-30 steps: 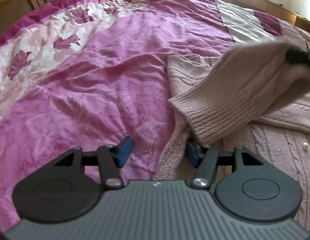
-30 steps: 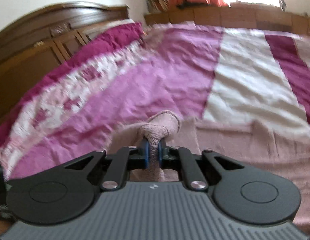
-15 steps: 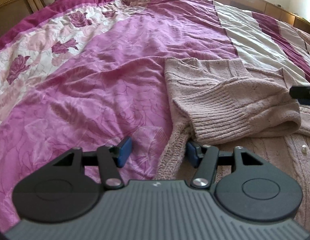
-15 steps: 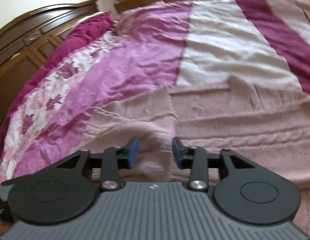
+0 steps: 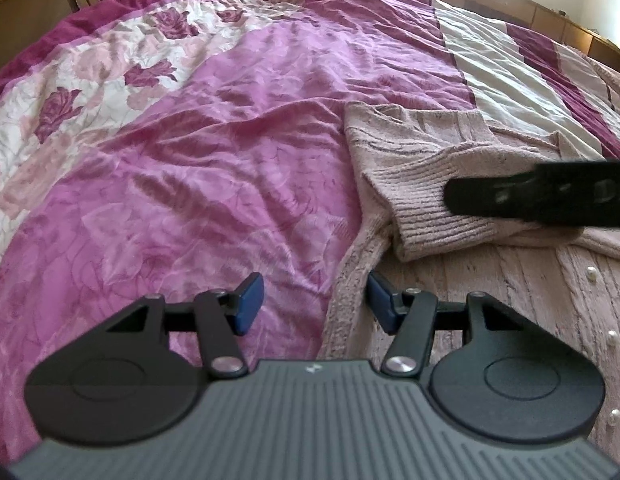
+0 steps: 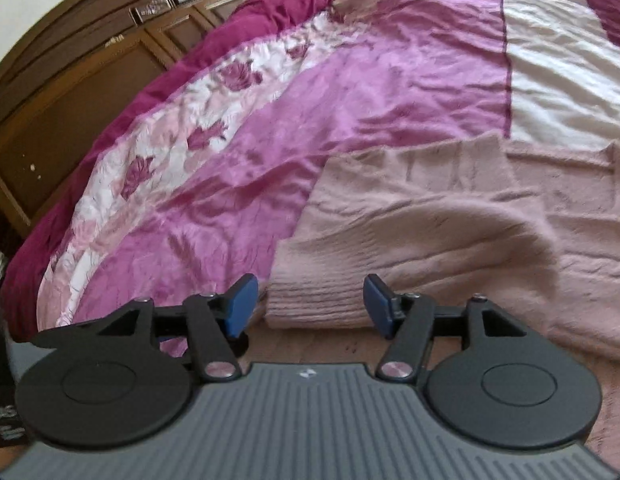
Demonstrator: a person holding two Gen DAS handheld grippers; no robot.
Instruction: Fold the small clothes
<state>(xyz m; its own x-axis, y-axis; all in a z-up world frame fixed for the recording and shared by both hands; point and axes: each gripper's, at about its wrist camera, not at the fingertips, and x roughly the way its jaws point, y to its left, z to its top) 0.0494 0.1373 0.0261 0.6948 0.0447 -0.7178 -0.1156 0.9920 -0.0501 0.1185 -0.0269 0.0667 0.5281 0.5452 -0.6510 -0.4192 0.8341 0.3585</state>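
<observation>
A: Your left gripper (image 5: 316, 302) has its blue pads (image 5: 249, 302) spread wide and holds nothing. The left pad hangs over the pink bedspread (image 5: 197, 184); the right pad sits above the knitted edge of the pale pink cardigan (image 5: 510, 280), whose hem runs up between the two pads. Contact with the knit cannot be told from this view.

B: And your right gripper (image 6: 305, 306)?

A: Also wide apart, nothing between the fingers. The ribbed cuff (image 6: 314, 300) of the folded sleeve (image 6: 410, 216) lies directly ahead, in the gap between the pads and just beyond them. The sleeve is laid across the cardigan body, running up and to the right from the cuff.

B: What do you see of that sleeve from your left side?

A: It lies ahead and to the right of the left gripper, cuff end nearest. A black part of your right gripper crosses in over it from the right edge. Pearl buttons (image 5: 612, 336) run down the cardigan front, to the right of the right pad.

B: Further out?

A: The bedspread extends ahead and to the left of both grippers: a floral white band (image 5: 109, 76), then dark magenta. A cream stripe (image 6: 558, 92) lies ahead and right. A dark wooden headboard (image 6: 81, 76) stands far left.
</observation>
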